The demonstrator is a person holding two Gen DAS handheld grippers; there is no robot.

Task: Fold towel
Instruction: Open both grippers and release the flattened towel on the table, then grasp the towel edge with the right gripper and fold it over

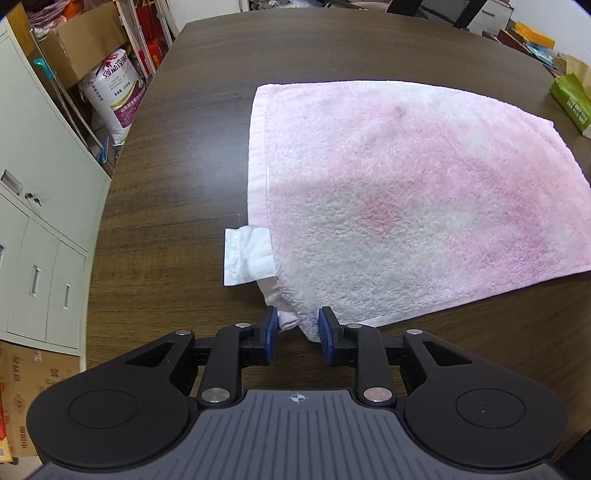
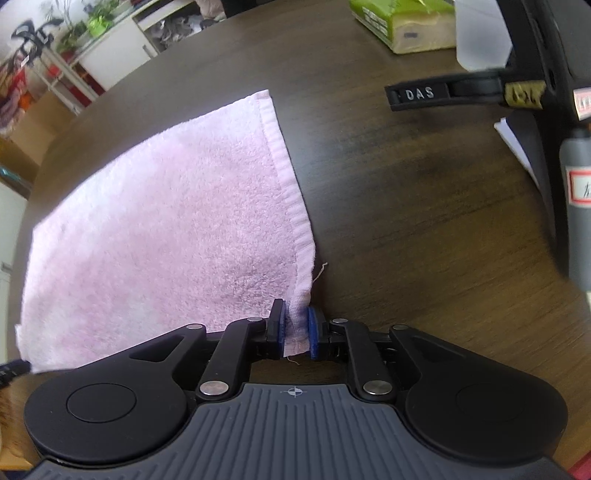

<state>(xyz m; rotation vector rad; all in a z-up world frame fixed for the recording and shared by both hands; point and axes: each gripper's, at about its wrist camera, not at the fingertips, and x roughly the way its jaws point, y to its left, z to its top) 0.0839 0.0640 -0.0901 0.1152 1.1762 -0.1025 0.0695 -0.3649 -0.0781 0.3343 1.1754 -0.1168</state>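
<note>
A pink terry towel point(image 1: 406, 184) lies flat on the dark wooden table point(image 1: 166, 184), doubled over, with a white label point(image 1: 243, 254) sticking out at its left hem. My left gripper point(image 1: 297, 328) points down at the near left corner. Its jaws stand apart, and the corner lies loosely between the blue pads point(image 1: 271, 332). In the right wrist view the towel point(image 2: 166, 221) spreads to the left. My right gripper point(image 2: 297, 328) is at its near right corner, open. The hem sits in the narrow gap between the pads point(image 2: 314, 328), not squeezed.
A green tissue pack point(image 2: 402, 22) lies at the table's far right. A black stand with a "DAS" clamp arm point(image 2: 443, 92) and a grey cylinder point(image 2: 578, 206) rise to the right. Beyond the table's left edge are a pale cabinet point(image 1: 37, 184) and a sack point(image 1: 118, 96).
</note>
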